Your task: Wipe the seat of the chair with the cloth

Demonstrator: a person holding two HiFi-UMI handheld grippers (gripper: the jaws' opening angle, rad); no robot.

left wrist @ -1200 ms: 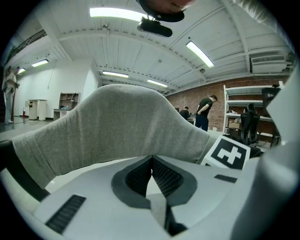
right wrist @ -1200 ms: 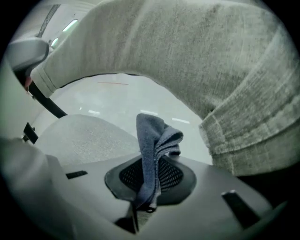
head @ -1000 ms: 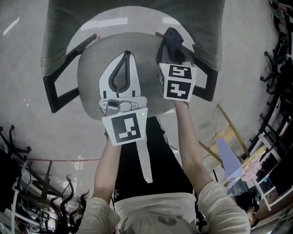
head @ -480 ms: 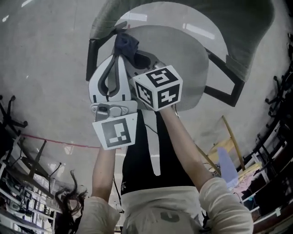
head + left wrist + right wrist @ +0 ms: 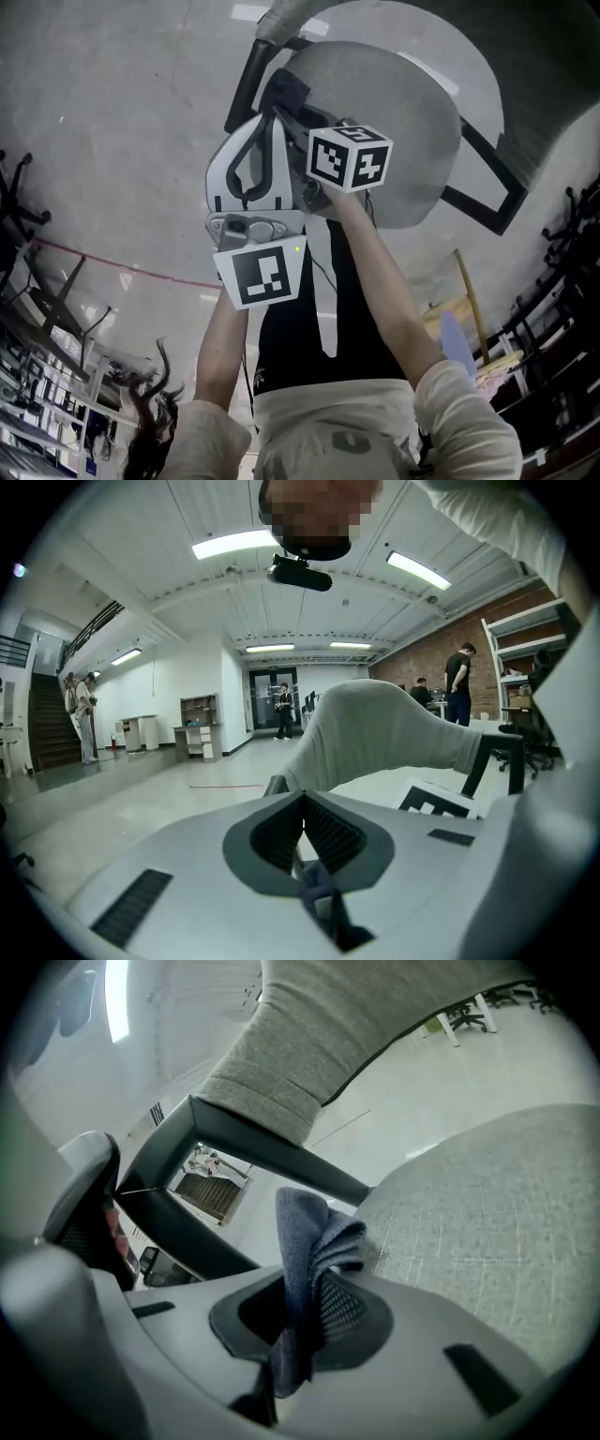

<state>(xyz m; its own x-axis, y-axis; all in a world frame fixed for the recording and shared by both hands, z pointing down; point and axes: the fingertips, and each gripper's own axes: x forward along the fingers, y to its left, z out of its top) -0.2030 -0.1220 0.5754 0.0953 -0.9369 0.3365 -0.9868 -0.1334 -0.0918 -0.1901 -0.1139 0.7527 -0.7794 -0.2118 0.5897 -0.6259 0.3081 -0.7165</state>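
From your head view, the marker cube (image 5: 349, 157) covers your right gripper's (image 5: 314, 1283) jaws. Only a dark corner of the cloth (image 5: 287, 92) shows beyond them, and the backrest (image 5: 544, 66) runs off the top edge. In the right gripper view the cloth's lower end drops out of sight into the throat behind the jaws, and the seat (image 5: 487, 1241) is cut off by the right edge. Behind your left gripper's (image 5: 302, 801) closed jaws sits a small dark-blue scrap (image 5: 317, 885) that cannot be identified.

head: steeply down on chair (image 5: 403, 103) | left: level, past backrest (image 5: 384, 733) | right: close to seat (image 5: 487, 1204) | shared: chair
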